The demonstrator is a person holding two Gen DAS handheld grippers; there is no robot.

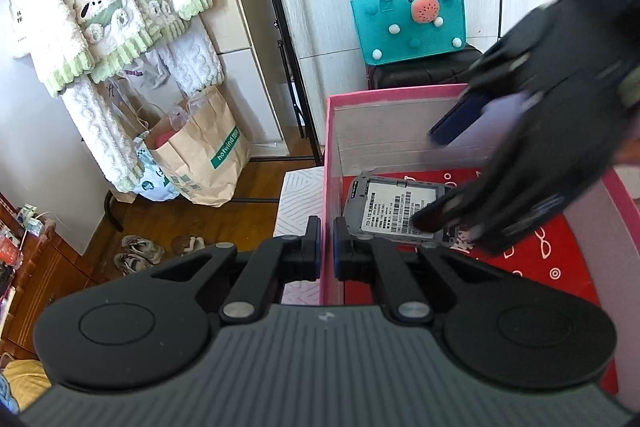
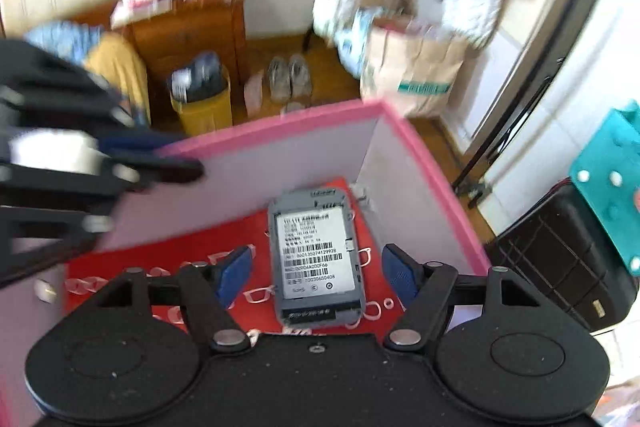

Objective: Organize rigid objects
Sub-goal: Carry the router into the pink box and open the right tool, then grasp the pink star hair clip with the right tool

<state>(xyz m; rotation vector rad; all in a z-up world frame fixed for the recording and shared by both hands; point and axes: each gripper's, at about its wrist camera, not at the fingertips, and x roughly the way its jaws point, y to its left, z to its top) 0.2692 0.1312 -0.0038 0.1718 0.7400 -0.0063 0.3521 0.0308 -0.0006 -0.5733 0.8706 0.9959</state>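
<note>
A grey handheld device (image 2: 312, 259) with a white barcode label lies flat on the red patterned bottom of a pink-rimmed box (image 2: 288, 119). My right gripper (image 2: 318, 269) hangs over it, open, with a blue pad on each side of the device and a gap at both. The left wrist view shows the same device (image 1: 396, 211) partly under the blurred right gripper (image 1: 444, 175). My left gripper (image 1: 326, 227) is shut on the box's left wall (image 1: 330, 147), one finger inside and one outside. It shows blurred at the rim in the right wrist view (image 2: 176, 155).
A teal felt bag (image 1: 408, 19) sits on a black suitcase (image 2: 560, 259) behind the box. On the wooden floor stand a paper bag (image 1: 200, 155), shoes (image 1: 140, 253) and a yellow bin (image 2: 204, 103). Fleecy garments (image 1: 100, 7) hang at the left.
</note>
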